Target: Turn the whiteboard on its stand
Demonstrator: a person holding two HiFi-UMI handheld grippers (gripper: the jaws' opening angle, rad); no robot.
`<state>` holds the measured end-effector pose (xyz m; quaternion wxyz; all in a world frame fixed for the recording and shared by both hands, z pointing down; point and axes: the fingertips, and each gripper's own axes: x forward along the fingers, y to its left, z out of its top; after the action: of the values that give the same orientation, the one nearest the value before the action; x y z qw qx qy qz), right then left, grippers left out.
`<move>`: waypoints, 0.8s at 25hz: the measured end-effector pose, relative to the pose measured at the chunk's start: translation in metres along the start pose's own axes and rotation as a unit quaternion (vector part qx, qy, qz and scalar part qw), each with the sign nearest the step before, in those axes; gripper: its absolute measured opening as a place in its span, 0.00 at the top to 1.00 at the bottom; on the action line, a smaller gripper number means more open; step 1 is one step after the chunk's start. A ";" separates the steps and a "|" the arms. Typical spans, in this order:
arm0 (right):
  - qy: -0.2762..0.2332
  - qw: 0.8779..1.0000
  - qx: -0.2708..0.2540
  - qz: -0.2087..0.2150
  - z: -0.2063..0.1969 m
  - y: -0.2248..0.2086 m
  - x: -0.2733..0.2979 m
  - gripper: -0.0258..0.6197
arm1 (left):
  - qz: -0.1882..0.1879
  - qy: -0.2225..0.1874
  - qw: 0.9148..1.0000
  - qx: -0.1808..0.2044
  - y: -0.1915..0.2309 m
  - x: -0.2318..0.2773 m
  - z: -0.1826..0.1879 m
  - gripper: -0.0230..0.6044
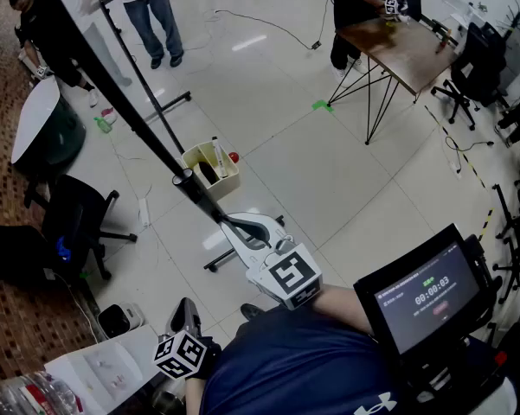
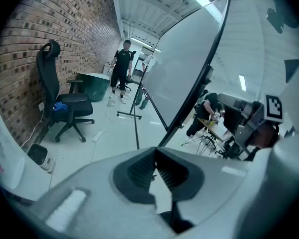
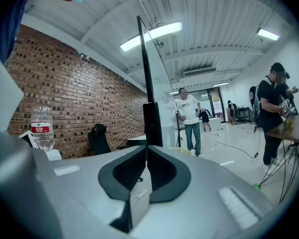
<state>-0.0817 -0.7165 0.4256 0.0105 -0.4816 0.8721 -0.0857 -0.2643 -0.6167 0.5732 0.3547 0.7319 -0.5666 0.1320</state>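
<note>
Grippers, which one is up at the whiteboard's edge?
The right gripper, shut, its tip at the whiteboard's black frame; the left gripper hangs back by the person's body.

Screen, right of the right tool: timer digits 00:00:03. The small green line above them and the red patch below are too small to read.
Shirt, behind the right tool: white Under Armour logo, no lettering.
Bottle, left of the right tool: red label, print unreadable.
</note>
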 end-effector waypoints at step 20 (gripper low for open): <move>0.035 0.990 -0.103 -0.086 -0.019 -0.055 0.105 0.45 | 0.015 -0.004 0.999 -0.030 0.019 -0.014 -0.012 0.95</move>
<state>-0.0935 -0.8308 0.4597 -0.0768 -0.5499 0.8316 -0.0130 -0.2839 -0.6001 0.5808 0.3723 0.7127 -0.5827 0.1175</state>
